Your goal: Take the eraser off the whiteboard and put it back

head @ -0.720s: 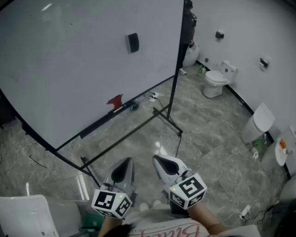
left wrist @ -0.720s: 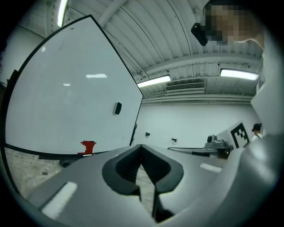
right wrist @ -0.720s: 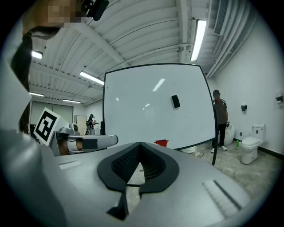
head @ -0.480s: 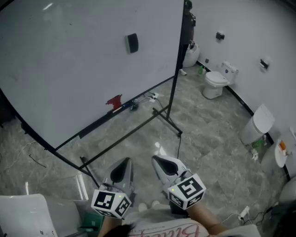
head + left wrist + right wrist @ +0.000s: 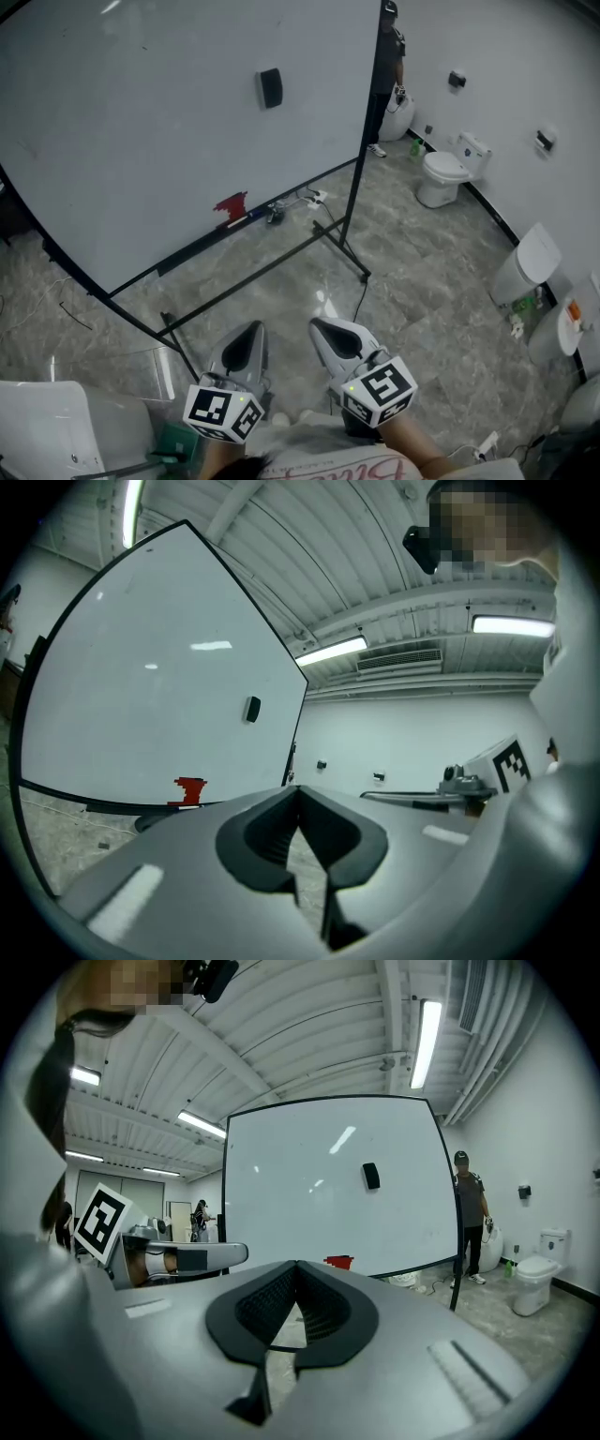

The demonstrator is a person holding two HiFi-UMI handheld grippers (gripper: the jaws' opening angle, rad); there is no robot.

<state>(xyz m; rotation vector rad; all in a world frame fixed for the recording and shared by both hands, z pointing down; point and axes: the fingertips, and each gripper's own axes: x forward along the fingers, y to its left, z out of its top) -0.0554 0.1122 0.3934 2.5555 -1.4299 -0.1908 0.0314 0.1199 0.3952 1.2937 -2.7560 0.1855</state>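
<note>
Black and small, the eraser [image 5: 270, 87] sits high on the whiteboard [image 5: 141, 159], well ahead of both grippers and above them, touched by neither. The left gripper [image 5: 253, 330] and the right gripper [image 5: 319, 325] are held side by side, near each other but apart, both aimed toward the foot of the board. In the left gripper view the two jaws meet at their tips with nothing between them, and the eraser shows above that closed tip and a little to its left. In the right gripper view the jaws are likewise pressed together and empty, and the eraser shows above the tip and slightly to its right. A red object [image 5: 232, 205] rests on the board's bottom ledge [image 5: 192, 251], ahead of the left gripper and below the eraser. Grey marbled floor [image 5: 422, 281] lies between the grippers and the board. A white toilet [image 5: 442, 174] stands by the wall, far ahead and to the right of the right gripper. A person [image 5: 467, 1213] in dark clothes stands just past the board's right edge.
</note>
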